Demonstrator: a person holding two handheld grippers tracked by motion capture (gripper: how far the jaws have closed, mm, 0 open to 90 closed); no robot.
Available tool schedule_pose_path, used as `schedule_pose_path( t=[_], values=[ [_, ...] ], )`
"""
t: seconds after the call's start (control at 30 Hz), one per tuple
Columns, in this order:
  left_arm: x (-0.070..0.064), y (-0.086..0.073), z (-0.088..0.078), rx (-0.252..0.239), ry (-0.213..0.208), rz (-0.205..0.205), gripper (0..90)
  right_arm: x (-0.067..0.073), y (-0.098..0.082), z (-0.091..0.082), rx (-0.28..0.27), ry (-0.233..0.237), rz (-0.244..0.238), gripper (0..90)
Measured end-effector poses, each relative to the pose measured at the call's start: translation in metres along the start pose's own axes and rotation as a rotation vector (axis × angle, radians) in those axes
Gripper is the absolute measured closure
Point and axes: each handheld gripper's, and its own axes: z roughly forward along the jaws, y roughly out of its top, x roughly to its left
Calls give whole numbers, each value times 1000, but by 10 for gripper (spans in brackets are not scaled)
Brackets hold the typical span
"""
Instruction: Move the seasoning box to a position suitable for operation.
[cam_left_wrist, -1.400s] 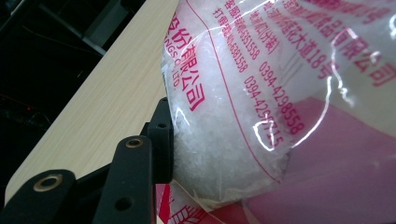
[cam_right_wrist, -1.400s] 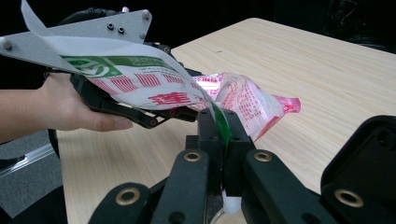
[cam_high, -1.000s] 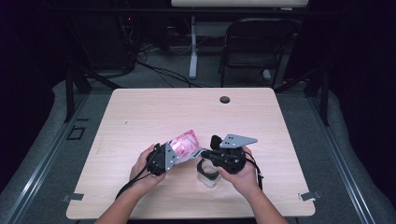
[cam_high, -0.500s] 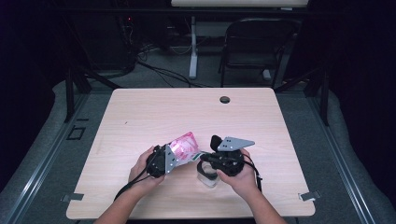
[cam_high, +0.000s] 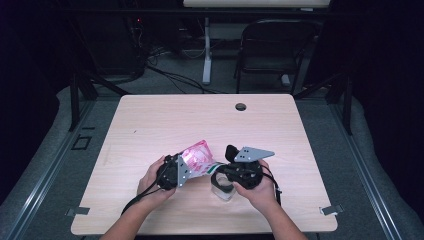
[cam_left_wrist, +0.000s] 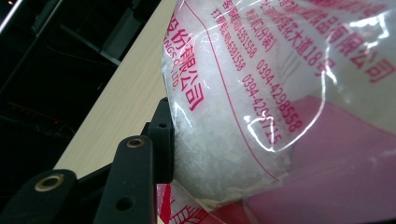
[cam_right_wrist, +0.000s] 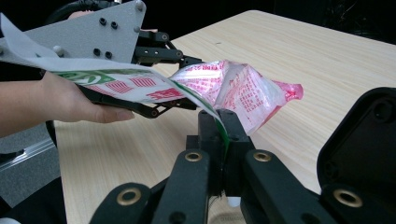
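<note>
Holding steady, nothing has moved. The left hand-held gripper (cam_high: 186, 167) squeezes the pink bag (cam_high: 196, 156) of white grains, half closed around it above the tabletop (cam_high: 165, 120). The right hand-held gripper (cam_right_wrist: 221, 122), shut tight, pinches the bag's top strip (cam_right_wrist: 140, 86), probably ready to tear it open over the small clear cup (cam_high: 222, 187).

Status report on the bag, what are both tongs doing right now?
Left tongs clamped on pink bag. Right tongs shut on bag's torn edge strip. Clear container under right hand.
</note>
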Motion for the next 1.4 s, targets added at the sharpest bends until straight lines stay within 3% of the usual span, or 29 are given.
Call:
schedule_pose_path(
  t=[0.6,1.4],
  values=[
    [-3,6,-1,-14,31,68,598,3,-6,-7,7,-25,0,899],
    [-3,6,-5,-15,55,95,599,6,-7,-6,16,-28,-17,898]
  ],
)
